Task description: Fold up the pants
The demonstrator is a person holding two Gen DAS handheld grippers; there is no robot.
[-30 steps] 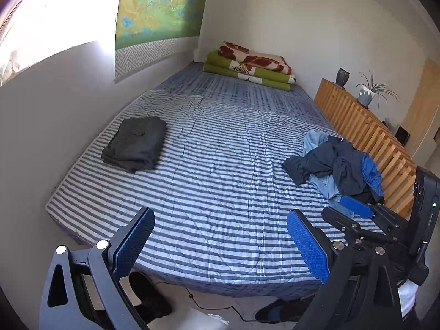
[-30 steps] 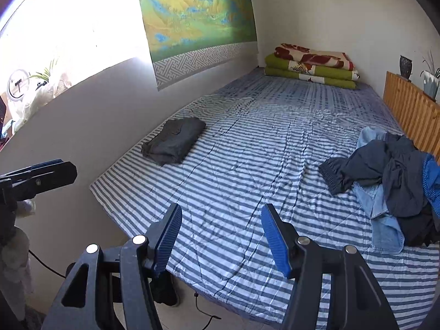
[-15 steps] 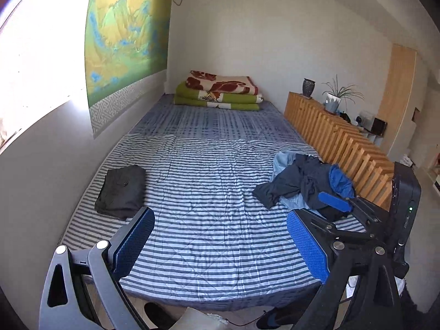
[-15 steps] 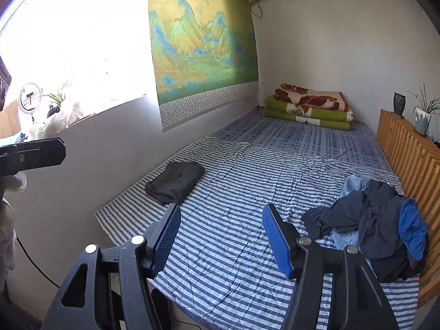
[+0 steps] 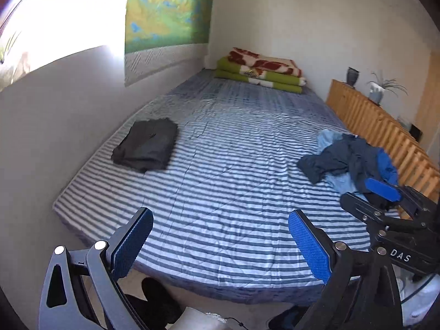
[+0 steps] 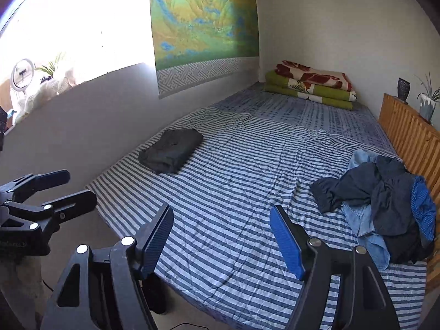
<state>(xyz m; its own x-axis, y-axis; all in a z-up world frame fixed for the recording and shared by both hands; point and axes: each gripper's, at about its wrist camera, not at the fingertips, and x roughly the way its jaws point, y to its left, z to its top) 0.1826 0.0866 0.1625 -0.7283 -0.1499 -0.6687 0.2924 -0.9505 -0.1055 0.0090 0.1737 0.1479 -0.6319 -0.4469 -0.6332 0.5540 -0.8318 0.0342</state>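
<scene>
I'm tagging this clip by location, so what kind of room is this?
Most likely a bedroom: a wide striped bed along the wall, folded blankets at its far end, and a clothes pile on it.

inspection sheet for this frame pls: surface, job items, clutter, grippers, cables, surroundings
Surface: striped bed sheet, wrinkled, middle bare.
Job's things: folded dark pants near the wall edge; unfolded clothes pile on the side by the wooden rail.
Clutter: folded blankets stacked at the far end.
Grippers: left gripper open, empty, over the near bed edge; right gripper open, empty.
Cables: thin cable on the floor below the bed edge.
Surroundings: landscape wall hanging, bright window, vase and potted plant on the rail.
</scene>
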